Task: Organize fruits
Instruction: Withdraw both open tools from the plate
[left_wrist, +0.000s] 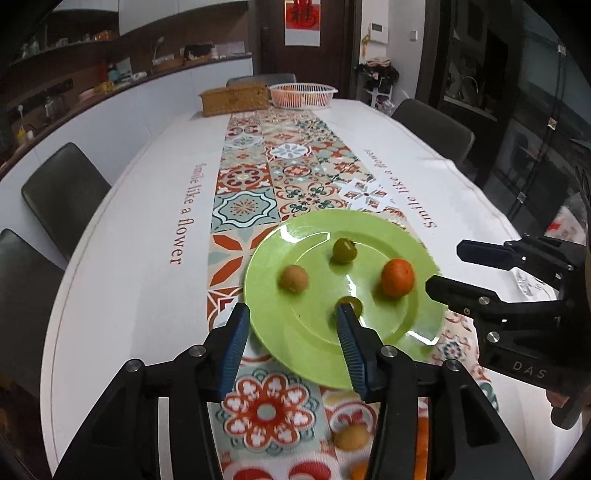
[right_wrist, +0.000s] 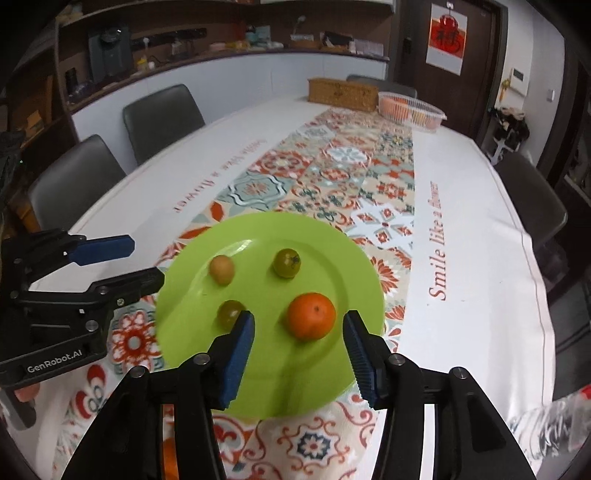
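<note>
A green plate (left_wrist: 306, 343) (right_wrist: 258, 373) lies on the patterned table runner. On it are an orange (left_wrist: 397, 277) (right_wrist: 311, 315), a brown kiwi-like fruit (left_wrist: 293, 278) (right_wrist: 221, 269) and two small green fruits (left_wrist: 344, 250) (left_wrist: 354, 302) (right_wrist: 286, 262) (right_wrist: 229, 312). My left gripper (left_wrist: 293, 321) is open and empty over the plate's near left rim. My right gripper (right_wrist: 299, 328) is open, its fingers either side of the orange and a little short of it. A yellowish fruit (left_wrist: 351, 437) lies on the runner under the left gripper.
A white basket (left_wrist: 303, 95) (right_wrist: 412, 107) with orange fruit and a wicker box (left_wrist: 234, 98) (right_wrist: 341, 92) stand at the table's far end. Dark chairs (left_wrist: 64, 195) (right_wrist: 162, 118) line the table sides. A plastic bag (right_wrist: 546, 424) lies at the near right.
</note>
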